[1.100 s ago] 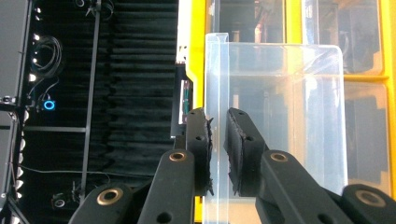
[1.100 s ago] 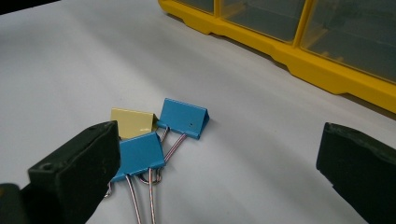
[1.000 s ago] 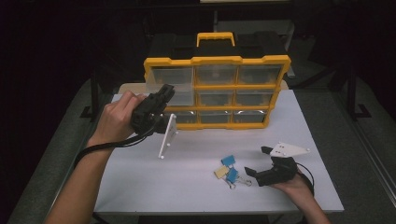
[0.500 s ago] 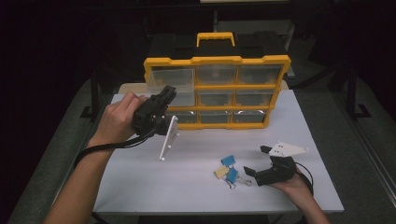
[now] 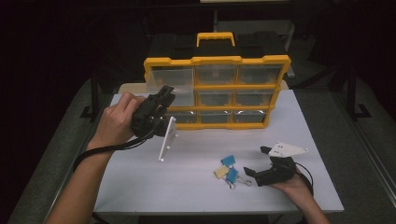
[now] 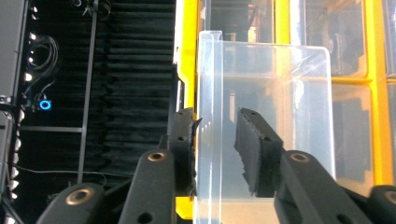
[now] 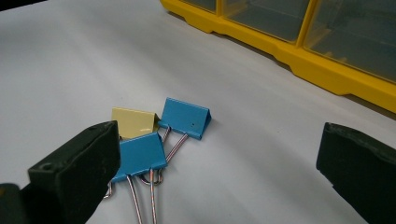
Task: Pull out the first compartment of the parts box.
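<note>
Left gripper (image 6: 217, 144) is just easing apart around the clear drawer's (image 6: 266, 116) front wall at the yellow organizer (image 5: 217, 91); right gripper (image 5: 259, 165) is resting spread beside binder clips (image 5: 228, 169) on the table (image 5: 187, 186).

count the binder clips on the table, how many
3, clustered near the right gripper: blue binder clip farthest, yellow binder clip beside it, second blue clip nearest. More may be hidden.
</note>
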`<state>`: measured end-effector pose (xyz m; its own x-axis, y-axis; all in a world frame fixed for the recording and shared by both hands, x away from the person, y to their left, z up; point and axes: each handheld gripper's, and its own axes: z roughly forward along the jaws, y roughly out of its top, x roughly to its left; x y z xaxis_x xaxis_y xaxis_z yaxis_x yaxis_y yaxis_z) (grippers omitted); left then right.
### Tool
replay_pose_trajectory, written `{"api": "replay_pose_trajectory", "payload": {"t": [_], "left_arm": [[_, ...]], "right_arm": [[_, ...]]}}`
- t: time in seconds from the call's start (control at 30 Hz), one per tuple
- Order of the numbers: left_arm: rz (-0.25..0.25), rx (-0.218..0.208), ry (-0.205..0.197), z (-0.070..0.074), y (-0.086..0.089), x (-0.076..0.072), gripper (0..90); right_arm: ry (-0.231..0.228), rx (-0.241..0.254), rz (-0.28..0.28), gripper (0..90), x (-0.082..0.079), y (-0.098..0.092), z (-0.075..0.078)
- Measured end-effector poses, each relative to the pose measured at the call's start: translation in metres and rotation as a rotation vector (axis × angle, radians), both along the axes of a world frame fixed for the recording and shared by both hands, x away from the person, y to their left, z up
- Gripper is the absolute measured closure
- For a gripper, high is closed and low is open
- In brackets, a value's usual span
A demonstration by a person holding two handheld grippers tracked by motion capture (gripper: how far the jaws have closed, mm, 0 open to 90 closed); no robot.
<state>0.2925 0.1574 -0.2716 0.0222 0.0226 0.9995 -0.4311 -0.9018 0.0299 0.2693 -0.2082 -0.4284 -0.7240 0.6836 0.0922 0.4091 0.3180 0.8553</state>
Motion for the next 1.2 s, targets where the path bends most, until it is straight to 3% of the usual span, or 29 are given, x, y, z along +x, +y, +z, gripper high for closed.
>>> {"api": "replay_pose_trajectory", "payload": {"t": [0.33,0.5,0.8,1.2], "left_arm": [[-0.014,-0.023,0.005,-0.005,-0.004,-0.009,44.3],[-0.028,-0.020,0.012,-0.010,-0.006,-0.014,37.9],[-0.022,-0.001,0.038,-0.024,-0.008,-0.019,33.2],[-0.038,-0.018,0.084,-0.052,-0.011,-0.023,31.6]], "right_arm": [[-0.001,0.002,-0.001,0.0,-0.001,0.000,0.000],[-0.003,0.000,0.001,0.0,-0.001,0.000,0.000],[-0.002,0.000,0.000,0.0,-0.001,0.000,0.000],[0.001,0.005,0.000,0.0,-0.001,0.000,0.000]]}}
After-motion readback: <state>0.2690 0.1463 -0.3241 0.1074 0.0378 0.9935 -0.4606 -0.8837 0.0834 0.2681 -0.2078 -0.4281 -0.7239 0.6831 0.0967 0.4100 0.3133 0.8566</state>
